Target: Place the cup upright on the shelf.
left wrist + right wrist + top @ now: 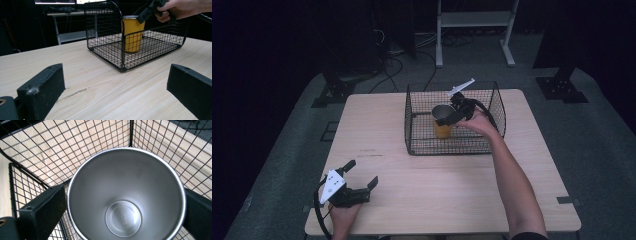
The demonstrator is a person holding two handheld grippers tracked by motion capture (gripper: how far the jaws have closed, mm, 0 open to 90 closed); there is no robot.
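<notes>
Left tool, high view: the left tool (pixel 361 179) is lying nearest the camera, at the near left corner of the table (pixel 412 195). A hand is holding it from behind, and its jaws are standing wide apart with nothing between them.
Right tool, high view: the right tool (pixel 446 119) is reaching into the wire basket (pixel 422 147) from above, and its jaws are sitting on either side of the yellow cup (pixel 442 123).
Cup, high view: it is standing upright inside the basket, toward the far half of the table.
Left gripper view: the two black jaws are staying well apart over the bare wood. Farther off, the cup (pixel 132 35) is standing on the basket floor, and the other tool (pixel 145 13) is touching its rim.
Right gripper view: the camera is looking straight down into the cup (pixel 125 195), with its shiny metal inside. One jaw is sitting on each side of the rim, so the right tool is holding the cup. The basket (pixel 50 147) mesh is surrounding it.
</notes>
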